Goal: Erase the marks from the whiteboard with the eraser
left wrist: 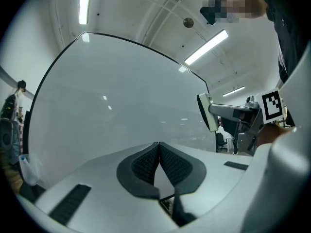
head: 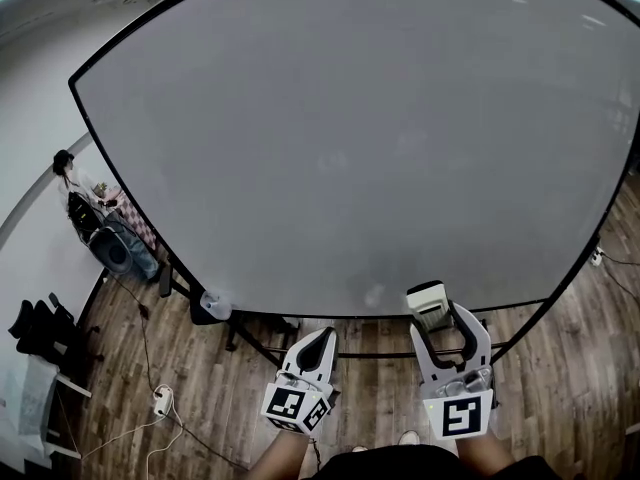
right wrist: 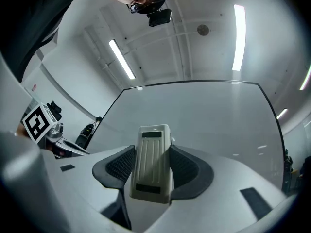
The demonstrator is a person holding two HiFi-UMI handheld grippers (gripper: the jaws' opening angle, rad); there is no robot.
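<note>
Presently: large pale-grey whiteboard (head: 330,138), upper frame, apparently mark-free; erasing seemingly complete. Right gripper (head: 440,318) clamps cream ribbed eraser (head: 428,300); left gripper (head: 324,334) pinched together, empty.

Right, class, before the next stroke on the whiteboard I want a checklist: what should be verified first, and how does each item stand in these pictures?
1. Eraser gripped between the jaws of the right hand-held gripper: ok.
2. Left hand-held gripper shut, empty and apart from the eraser: ok.
3. Eraser pressed against the whiteboard: cannot tell; in the head view it sits by the board's lower edge.
4. Marks left to erase: cannot tell; no clear writing shows on the board.
5. Nothing standing in front of the board's face: ok.
</note>
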